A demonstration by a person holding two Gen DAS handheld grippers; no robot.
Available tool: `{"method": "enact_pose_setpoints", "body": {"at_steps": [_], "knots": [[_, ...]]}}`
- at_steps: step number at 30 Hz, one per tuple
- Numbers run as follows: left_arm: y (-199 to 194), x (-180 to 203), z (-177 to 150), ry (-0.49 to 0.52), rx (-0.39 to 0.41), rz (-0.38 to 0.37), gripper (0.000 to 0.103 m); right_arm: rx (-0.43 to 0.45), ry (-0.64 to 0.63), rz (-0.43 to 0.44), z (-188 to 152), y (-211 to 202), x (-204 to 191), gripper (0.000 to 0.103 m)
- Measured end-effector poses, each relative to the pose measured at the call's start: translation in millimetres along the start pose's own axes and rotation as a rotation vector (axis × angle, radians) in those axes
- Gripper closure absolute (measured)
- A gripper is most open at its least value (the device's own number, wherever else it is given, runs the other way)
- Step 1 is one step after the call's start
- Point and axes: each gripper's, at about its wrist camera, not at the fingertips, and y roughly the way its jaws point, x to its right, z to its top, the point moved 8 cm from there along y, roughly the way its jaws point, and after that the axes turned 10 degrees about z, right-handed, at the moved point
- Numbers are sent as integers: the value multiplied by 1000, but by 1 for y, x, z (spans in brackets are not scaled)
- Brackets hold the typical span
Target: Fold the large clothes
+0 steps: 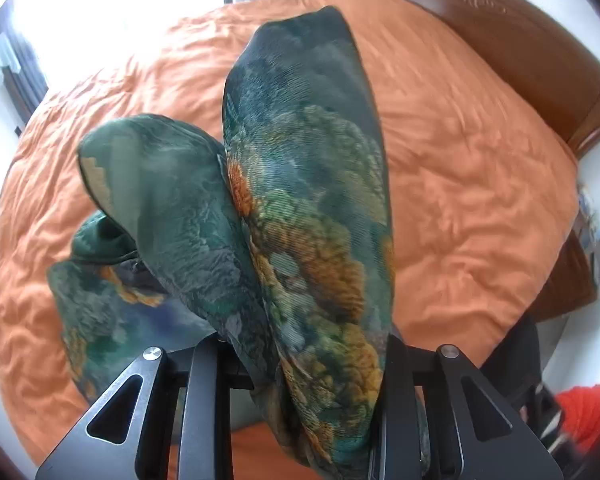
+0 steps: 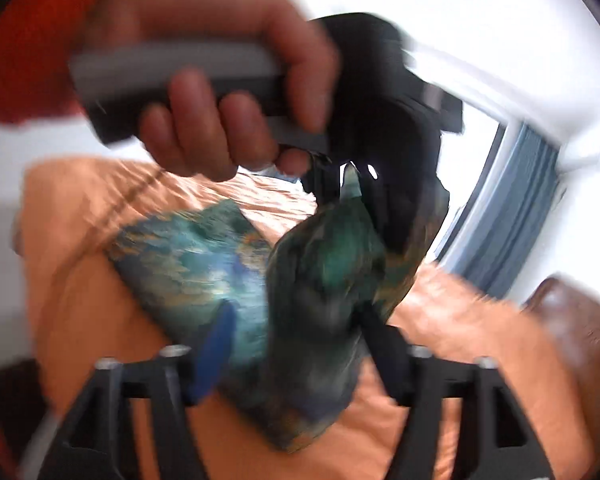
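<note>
Nearest you, the left gripper (image 1: 300, 412) is pinching a bunched fold of the green printed garment (image 1: 300, 208); the cloth fills the gap between its jaws and hangs away from the fingers toward the bed. Judge that cloth as light, thin and quite limp: it drapes in soft lobes, holds no shape of its own, and looks smooth enough to slide out of a shallow pinch. So take it at an edge or seam, several layers deep, and keep it well back between the pads, not at the tips.

In the right wrist view, heavily blurred, the right gripper (image 2: 296, 364) stands spread, with a dark fold of the garment (image 2: 320, 288) lying between its jaws. You cannot tell from that blur whether the blue pad (image 2: 216, 352) or the black one touches the cloth; treat that side as not gripped. Beyond it, your left hand (image 2: 220, 92) holds its gripper's handle above the bed.

Farther out, the garment's lower part lies flat on the orange bedcover (image 1: 460, 152), near the middle of the bed. Its long axis runs from the left jaws down and away to that flat portion, so it points from you toward the far side. Beyond the cover, at far right, stands the brown headboard (image 1: 540, 40).
</note>
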Motion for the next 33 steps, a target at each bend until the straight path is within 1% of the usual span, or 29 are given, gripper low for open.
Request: {"method": "enact_pose_setpoints", "body": {"at_steps": [2,3,7,8,10,12,13,14,17,19,20,21,22,24,25,30,32,33], "knots": [[0,-27,3,-14,11,8,75,2,117,75,-3,-12,7,33],[0,-45,-3,-32,14,12,75,-5,160,93,-5,-15,12,33],[11,-104,-27,-118,1,31,75,-16,315,103,-13,-15,47,34],[16,-114,-28,-140,-7,32,75,-25,345,106,-15,-10,55,45],[27,-133,-41,-186,-22,29,75,-59,413,140,-16,9,71,60],[40,-148,-53,-232,-35,27,75,-86,443,175,-17,28,80,67],[45,-155,-60,-250,-38,24,75,-101,450,200,-13,41,80,74],[47,-168,-66,-266,-40,17,75,-109,454,227,-10,53,77,78],[56,-186,-77,-308,-36,-13,74,-116,457,337,9,93,60,79],[61,-204,-88,-345,-35,-37,73,-147,436,383,13,122,43,79],[67,-212,-95,-368,-35,-36,72,-175,424,401,11,136,35,79],[72,-216,-99,-385,-40,-43,71,-226,421,428,3,155,24,79],[81,-220,-107,-406,-50,-64,70,-272,427,446,-7,170,16,82],[99,-223,-118,-443,-67,-100,68,-364,455,454,-31,197,2,82],[106,-226,-124,-464,-65,-121,67,-383,466,448,-38,205,-2,82],[128,-238,-140,-579,-31,-254,64,-416,512,433,-57,226,-8,83],[120,-236,-138,-584,-16,-276,61,-412,553,432,-59,228,-4,83],[114,-235,-135,-576,-5,-283,56,-410,548,428,-57,228,-1,83]]}}
